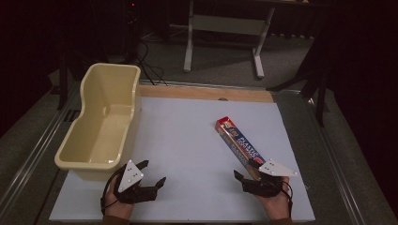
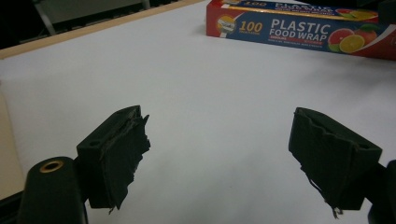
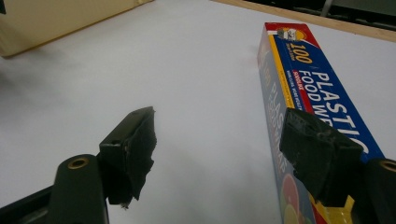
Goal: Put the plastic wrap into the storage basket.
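Observation:
A long box of plastic food wrap [image 1: 238, 143] lies flat on the white table top, slanting from the middle toward the near right. My right gripper [image 1: 247, 169] is open at the box's near end; in the right gripper view the box [image 3: 308, 93] runs under the right jaw and the left jaw hangs over bare table. My left gripper [image 1: 153, 173] stands open near the front left with nothing between its jaws. In the left gripper view, the box [image 2: 299, 30] lies far ahead at the upper right.
A cream plastic tub [image 1: 101, 122] stands along the table's left side, just beyond my left gripper, and its wall [image 3: 60, 21] shows in the right gripper view. A wooden strip [image 1: 206, 93] edges the far side. Table legs [image 1: 224, 37] stand on the floor behind.

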A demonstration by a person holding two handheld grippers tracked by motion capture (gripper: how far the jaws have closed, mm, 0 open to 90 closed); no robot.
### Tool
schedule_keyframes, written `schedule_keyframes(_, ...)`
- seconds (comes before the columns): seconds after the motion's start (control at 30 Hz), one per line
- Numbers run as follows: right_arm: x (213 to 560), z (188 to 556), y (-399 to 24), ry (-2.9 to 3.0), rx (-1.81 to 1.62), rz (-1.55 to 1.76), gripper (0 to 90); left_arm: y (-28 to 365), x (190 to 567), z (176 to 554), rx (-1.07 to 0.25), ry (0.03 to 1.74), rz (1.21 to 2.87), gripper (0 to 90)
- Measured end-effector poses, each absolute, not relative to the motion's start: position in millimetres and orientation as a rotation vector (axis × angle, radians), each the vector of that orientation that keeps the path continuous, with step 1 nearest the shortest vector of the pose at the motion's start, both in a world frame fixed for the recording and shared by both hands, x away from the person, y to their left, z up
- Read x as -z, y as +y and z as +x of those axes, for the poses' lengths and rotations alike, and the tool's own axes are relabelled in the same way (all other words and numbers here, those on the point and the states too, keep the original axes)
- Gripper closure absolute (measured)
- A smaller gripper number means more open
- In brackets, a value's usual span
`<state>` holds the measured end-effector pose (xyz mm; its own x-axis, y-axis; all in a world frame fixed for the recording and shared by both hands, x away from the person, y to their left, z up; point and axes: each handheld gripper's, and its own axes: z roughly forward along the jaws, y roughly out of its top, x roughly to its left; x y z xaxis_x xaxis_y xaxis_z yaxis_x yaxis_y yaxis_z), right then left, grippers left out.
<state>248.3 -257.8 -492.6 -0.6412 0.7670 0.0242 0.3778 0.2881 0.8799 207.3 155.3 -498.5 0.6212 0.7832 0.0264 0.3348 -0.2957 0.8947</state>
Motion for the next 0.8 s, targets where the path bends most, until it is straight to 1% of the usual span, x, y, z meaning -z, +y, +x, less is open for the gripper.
schedule_keyframes(0.47, 488, 249, -260, 2.155, -1.291, 1.028, 26.1, 158, 497, 205, -0.599, 0.875, 1.896, 18.7)
schedule_keyframes(0.8, 472, 263, -271, 2.193, -1.185, 1.031, 23.1, 162, 495, 202, -0.605, 0.875, 1.889, 18.7)
